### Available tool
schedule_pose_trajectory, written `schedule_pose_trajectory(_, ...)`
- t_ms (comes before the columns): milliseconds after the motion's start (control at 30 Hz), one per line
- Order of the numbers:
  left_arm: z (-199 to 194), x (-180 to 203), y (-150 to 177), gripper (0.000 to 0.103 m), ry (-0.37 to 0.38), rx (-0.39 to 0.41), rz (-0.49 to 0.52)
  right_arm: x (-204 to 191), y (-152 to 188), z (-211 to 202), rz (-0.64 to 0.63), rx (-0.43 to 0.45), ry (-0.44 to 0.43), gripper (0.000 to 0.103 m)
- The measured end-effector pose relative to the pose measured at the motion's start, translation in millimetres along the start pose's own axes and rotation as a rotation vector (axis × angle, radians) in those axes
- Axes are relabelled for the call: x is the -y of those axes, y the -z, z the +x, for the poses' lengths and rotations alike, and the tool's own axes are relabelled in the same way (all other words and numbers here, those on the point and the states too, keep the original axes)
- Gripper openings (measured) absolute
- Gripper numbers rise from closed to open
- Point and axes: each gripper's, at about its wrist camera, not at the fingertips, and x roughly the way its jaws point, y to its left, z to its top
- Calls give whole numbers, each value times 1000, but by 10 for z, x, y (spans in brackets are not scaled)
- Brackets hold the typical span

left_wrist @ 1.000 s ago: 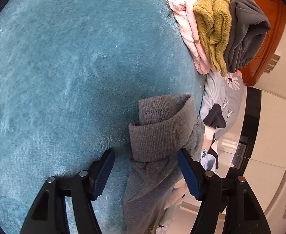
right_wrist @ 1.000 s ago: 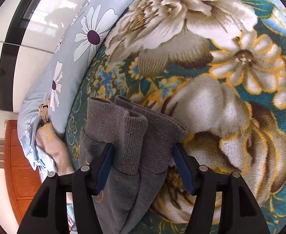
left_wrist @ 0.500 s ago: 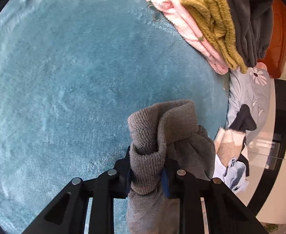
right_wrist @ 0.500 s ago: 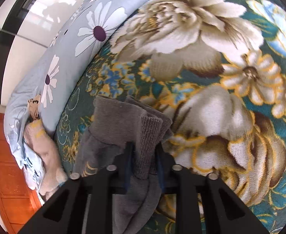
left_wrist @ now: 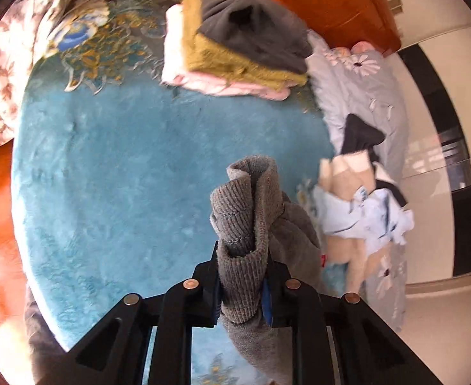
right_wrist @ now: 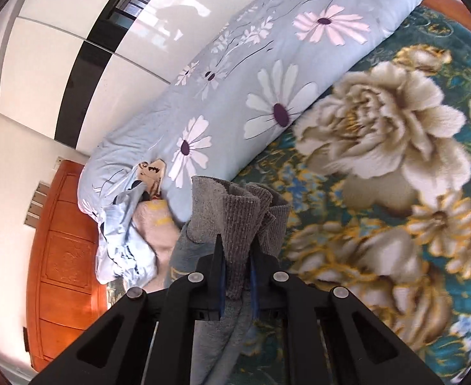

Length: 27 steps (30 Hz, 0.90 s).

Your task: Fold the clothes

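A grey sweater's ribbed hem [left_wrist: 246, 211] is bunched between the jaws of my left gripper [left_wrist: 241, 285], which is shut on it above the teal blanket [left_wrist: 113, 173]. My right gripper [right_wrist: 238, 276] is shut on another ribbed part of the same grey sweater [right_wrist: 240, 221], held above the flowered blanket [right_wrist: 379, 211]. The rest of the garment hangs below both grippers, mostly hidden.
A folded stack of pink, mustard and dark grey clothes [left_wrist: 235, 45] lies at the blanket's far edge. Loose unfolded clothes [left_wrist: 360, 205] lie on a pale blue flowered duvet [right_wrist: 251, 96]. A wooden headboard [right_wrist: 62, 263] and a white wardrobe [right_wrist: 75, 48] stand behind.
Both grippers closed on the sweater's ribbed hem about half a second ago. Since then both have lifted it up and away from the blanket, and more of the room shows.
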Motion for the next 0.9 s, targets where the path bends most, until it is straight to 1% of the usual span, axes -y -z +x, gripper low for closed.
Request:
schedule_pose_trajectory(67, 216, -279, 166, 21, -69, -56, -55, 330, 90, 25, 41, -24, 52, 12)
schedule_pose_trajectory(133, 344, -490, 324, 21, -112, -79, -111, 616, 185, 96, 97, -56, 110, 12)
schedule_pose_trajectory(200, 338, -588, 427, 21, -120, -65, -132, 831, 294, 160, 151, -87, 150, 12)
schedule_pose_trajectory(267, 254, -571, 472, 21, -98, -44, -126, 810, 329, 146, 142, -87, 147, 12)
schedule_pose_trajectory(300, 212, -560, 494, 21, -87, -33, -123, 744, 318, 126, 113, -84, 147, 12)
schedule_pose_trajectory(367, 136, -470, 529, 21, -77, -5, -98, 388, 295, 82, -42, -70, 171, 12)
schedule_pose_trajectory(433, 116, -374, 569, 21, -97, 16, -69, -112, 362, 45, -260, -45, 194, 12)
schedule_pose_trajectory(500, 125, -309, 620, 21, -124, 28, -42, -642, 599, 35, -489, -15, 192, 12)
schedule_pose_trajectory(533, 140, -303, 636, 22, -139, 23, -39, -902, 757, 51, -598, -8, 174, 12)
schedule_pose_trajectory(567, 146, -316, 639, 22, -139, 22, -47, -1134, 953, 90, -695, -10, 145, 12)
schedule_pose_trajectory(600, 131, -358, 650, 22, -118, 29, -73, -1342, 1162, 135, -783, -15, 115, 12)
schedule_pose_trajectory(700, 90, -446, 670, 22, -60, 38, -130, -1824, 1788, 350, -968, -77, 43, 12)
schedule_pose_trajectory(767, 81, -417, 667, 22, -83, 35, -103, -2079, 2255, 572, -1041, -159, -8, 12)
schedule_pose_trajectory(833, 66, -400, 670, 22, -76, 35, -98, -2232, 2726, 793, -1104, -228, -32, 12)
schedule_pose_trajectory(900, 52, -400, 674, 22, -61, 37, -104, -2295, 3145, 964, -1165, -304, -50, 12)
